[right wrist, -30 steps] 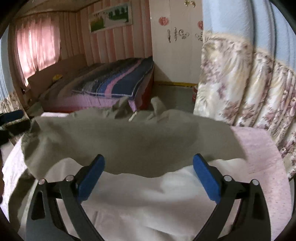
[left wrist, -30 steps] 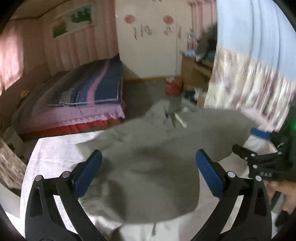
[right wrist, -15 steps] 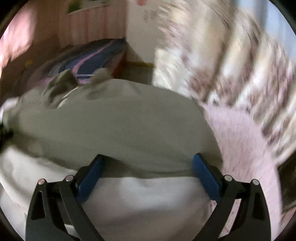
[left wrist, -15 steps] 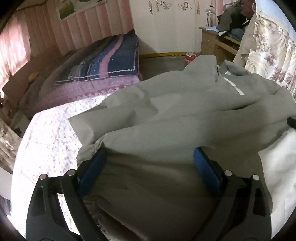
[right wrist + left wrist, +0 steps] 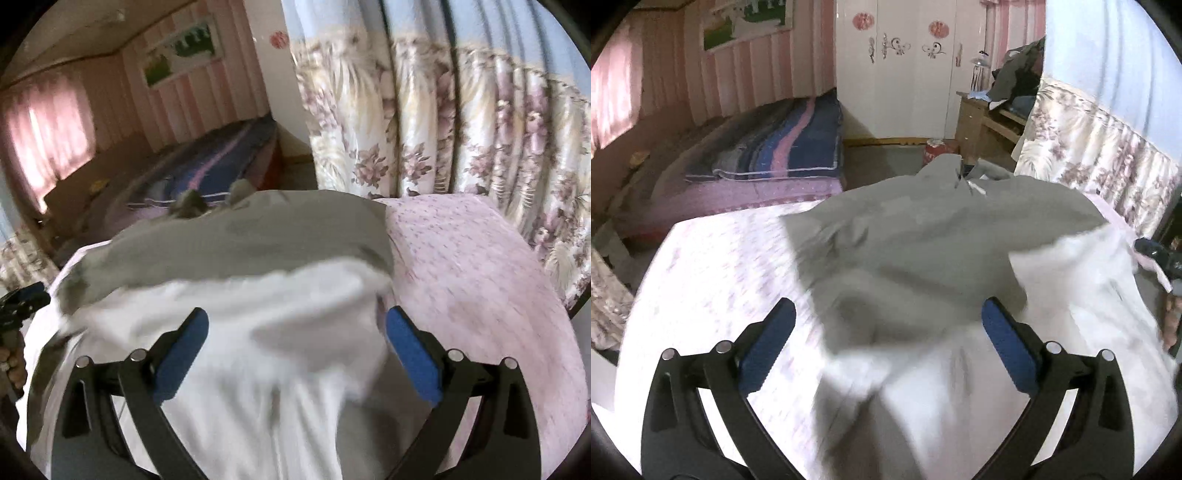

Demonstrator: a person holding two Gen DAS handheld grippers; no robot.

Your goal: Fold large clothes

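A large grey jacket (image 5: 923, 221) with a white lining (image 5: 1071, 288) lies spread on the pink flowered table cover (image 5: 720, 280). Its collar points away from me. The near part shows the white lining side up, rumpled and blurred. My left gripper (image 5: 886, 343) is open and empty, above the near left part of the jacket. My right gripper (image 5: 295, 347) is open and empty, above the white lining (image 5: 277, 332), with the grey outer side (image 5: 258, 236) beyond it. Each gripper shows at the edge of the other's view.
A bed with a striped blue and pink blanket (image 5: 783, 147) stands beyond the table. Flowered curtains (image 5: 443, 129) hang close on the right. A wooden desk (image 5: 982, 122) with piled clothes and a red container (image 5: 932, 149) on the floor are at the back.
Both grippers have pulled back toward the near edge and swung about. The jacket's near part now lies with more white lining showing, rumpled. Both grippers stay open.
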